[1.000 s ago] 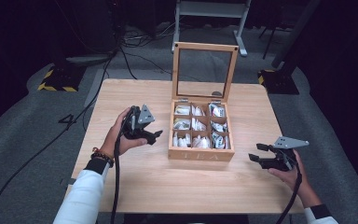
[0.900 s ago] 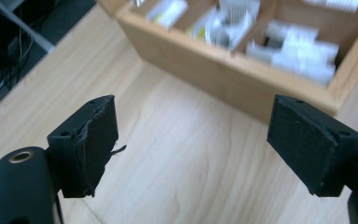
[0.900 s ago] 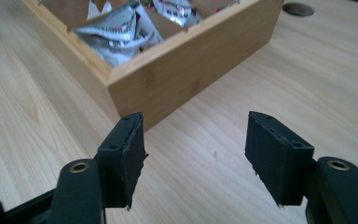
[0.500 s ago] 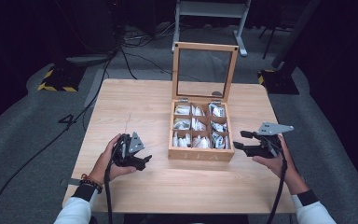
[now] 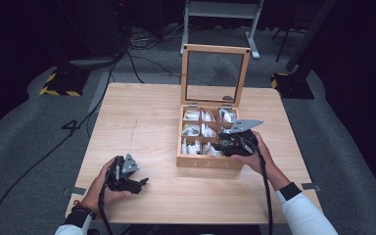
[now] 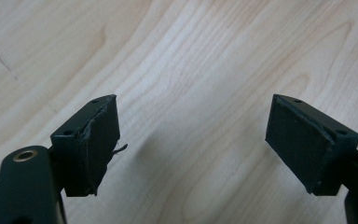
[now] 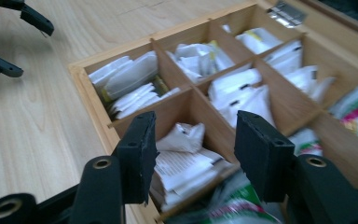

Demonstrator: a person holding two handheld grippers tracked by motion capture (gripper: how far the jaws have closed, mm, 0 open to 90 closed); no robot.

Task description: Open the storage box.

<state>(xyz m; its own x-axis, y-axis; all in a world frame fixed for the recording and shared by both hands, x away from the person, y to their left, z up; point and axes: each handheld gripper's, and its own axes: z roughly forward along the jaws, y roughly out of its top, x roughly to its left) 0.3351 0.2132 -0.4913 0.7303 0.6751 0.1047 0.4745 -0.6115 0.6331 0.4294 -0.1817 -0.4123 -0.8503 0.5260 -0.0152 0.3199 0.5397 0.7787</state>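
The wooden tea box [image 5: 210, 142] stands right of the table's [image 5: 147, 122] middle, nearer the right edge, with its glass-paned lid [image 5: 215, 73] propped upright toward the far edge, so all its compartments lie open to a reach from the near side. White paper sachets [image 7: 186, 158] fill the compartments, standing or leaning against the dividers. The right hand-held gripper [image 5: 227, 143] hangs over the box's near right corner, angled down into it; in the right gripper view its jaws straddle the sachets of one near-row compartment, beside the box's outer wall, and have just been closing, yet the pads [image 7: 142, 154] still stand apart from the paper, so nothing is pinched. That narrowed gap looks meant to fit between the dividers and take one sachet rather than a bundle. The left hand-held gripper [image 5: 138, 183] rests low near the table's near left corner, well apart from the box, its jaws spread over bare wood with nothing between them, as the left gripper view shows; it seems parked out of the way, leaving the box to the right hand.
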